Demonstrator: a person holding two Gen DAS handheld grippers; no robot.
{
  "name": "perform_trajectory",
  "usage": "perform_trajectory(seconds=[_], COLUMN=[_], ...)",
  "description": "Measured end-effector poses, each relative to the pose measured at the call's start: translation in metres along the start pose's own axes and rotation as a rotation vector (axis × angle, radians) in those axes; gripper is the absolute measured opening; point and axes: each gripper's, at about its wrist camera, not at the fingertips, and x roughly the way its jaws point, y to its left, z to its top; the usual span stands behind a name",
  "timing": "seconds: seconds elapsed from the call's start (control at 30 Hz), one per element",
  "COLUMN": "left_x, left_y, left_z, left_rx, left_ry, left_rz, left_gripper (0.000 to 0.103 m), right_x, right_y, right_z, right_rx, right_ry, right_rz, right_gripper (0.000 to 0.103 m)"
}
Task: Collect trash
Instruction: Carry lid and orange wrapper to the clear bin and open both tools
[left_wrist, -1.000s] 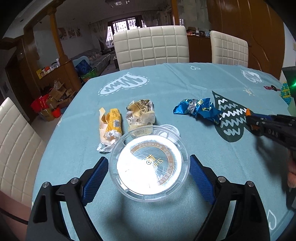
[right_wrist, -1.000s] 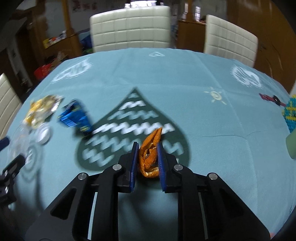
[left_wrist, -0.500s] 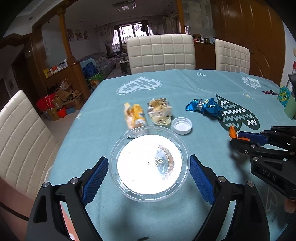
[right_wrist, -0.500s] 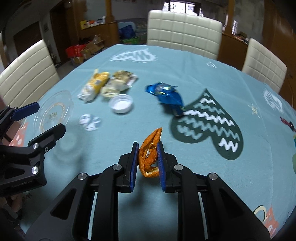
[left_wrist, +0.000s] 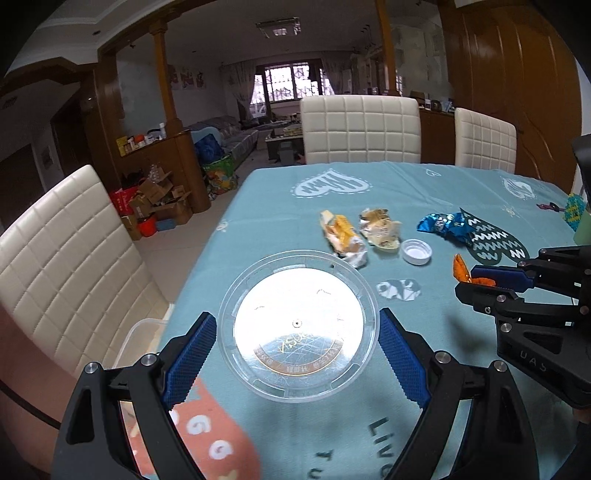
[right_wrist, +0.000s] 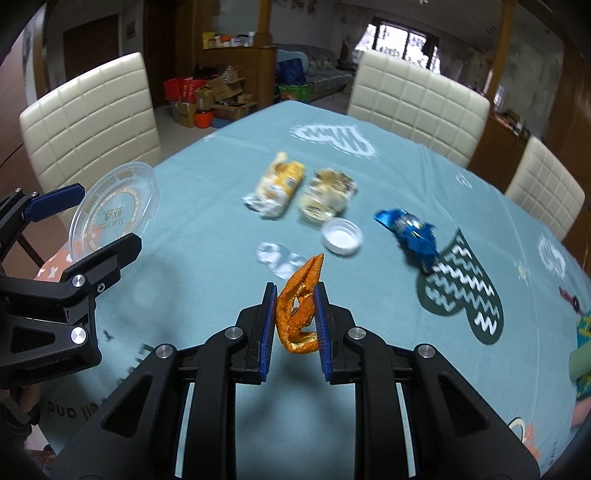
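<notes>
Above table's near edge I hold two pcs: left gripper (left_wrist: 295, 354), spread wide, clamps clear round plastic lid (left_wrist: 297, 325); right gripper (right_wrist: 295, 314) pinches curled orange peel (right_wrist: 300, 306). Wrappers, white cap (right_wrist: 341, 241) remain mid-table.

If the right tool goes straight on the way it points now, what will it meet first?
Probably the white bottle cap on the tablecloth. The right tool, shut on orange peel, points down toward it; depth is unclear.
</notes>
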Motion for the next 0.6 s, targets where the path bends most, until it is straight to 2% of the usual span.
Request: perform_trajectory(seconds=[0.3, 0.6], left_x=[-0.018, -0.021], left_y=[0.073, 0.136], left_z=[-0.018, -0.042], left_rx=[-0.095, -0.190], left_ry=[-0.018, 0.000], left_rz=[0.089, 0.171], left_gripper=[0.085, 0.085], right_x=[0.002, 0.019], right_y=[0.065, 0.134], right_z=[0.026, 0.042], right_rx=[-0.096, -0.204], right_ry=[-0.024, -0.018], right_rz=[0.036, 0.098], right_gripper=[0.023, 0.024])
